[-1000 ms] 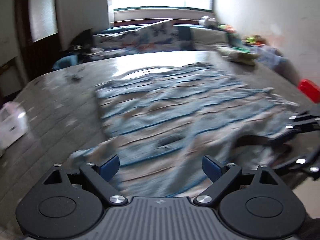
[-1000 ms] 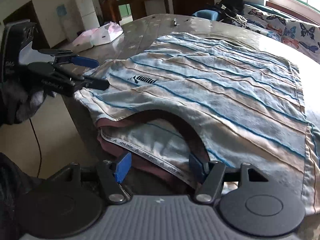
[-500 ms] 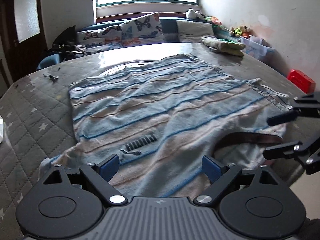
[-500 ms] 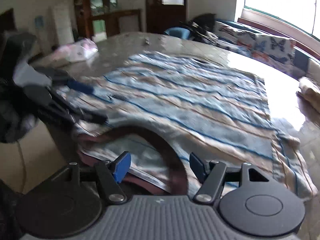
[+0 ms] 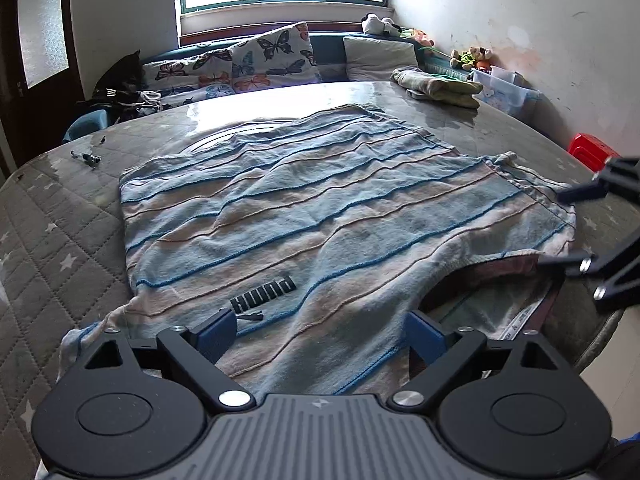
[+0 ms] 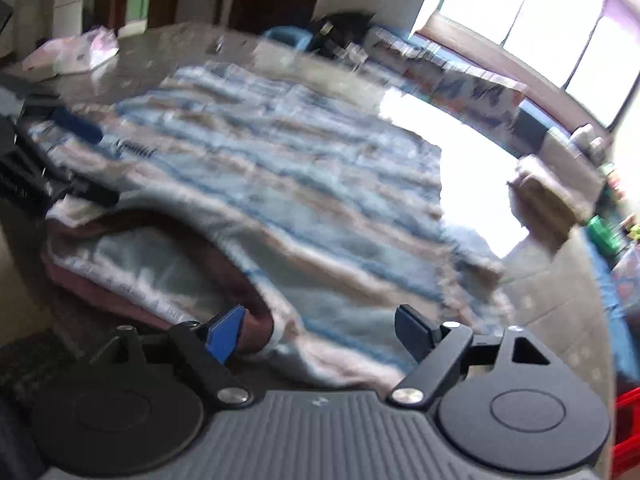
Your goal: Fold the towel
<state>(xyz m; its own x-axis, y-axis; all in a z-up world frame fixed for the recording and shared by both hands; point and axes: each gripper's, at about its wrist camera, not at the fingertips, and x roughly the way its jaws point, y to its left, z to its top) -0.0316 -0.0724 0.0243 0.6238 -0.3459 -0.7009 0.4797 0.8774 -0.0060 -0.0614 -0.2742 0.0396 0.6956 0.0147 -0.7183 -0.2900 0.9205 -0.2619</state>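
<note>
On the grey quilted table [image 5: 60, 216], my blue-striped cotton towel [image 5: 304, 216] lay folded once, its near hem puckered; further folds remained. My left gripper [image 5: 320, 330] stood spread and empty; my right gripper [image 6: 320, 330], jaws just opening, gaped over the hem.

My right wrist view is smeared by motion: the towel [image 6: 304, 184] stripes run together and its lettering is unreadable. In my left wrist view, my right tool [image 5: 576, 232] is cut off by the edge, and the towel's near hem hides behind my left tool [image 5: 320, 334].

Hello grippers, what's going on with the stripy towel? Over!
Left gripper open, right gripper just opened wider, both empty. Striped towel folded once, near edge gaping. Nothing in the way.
</note>
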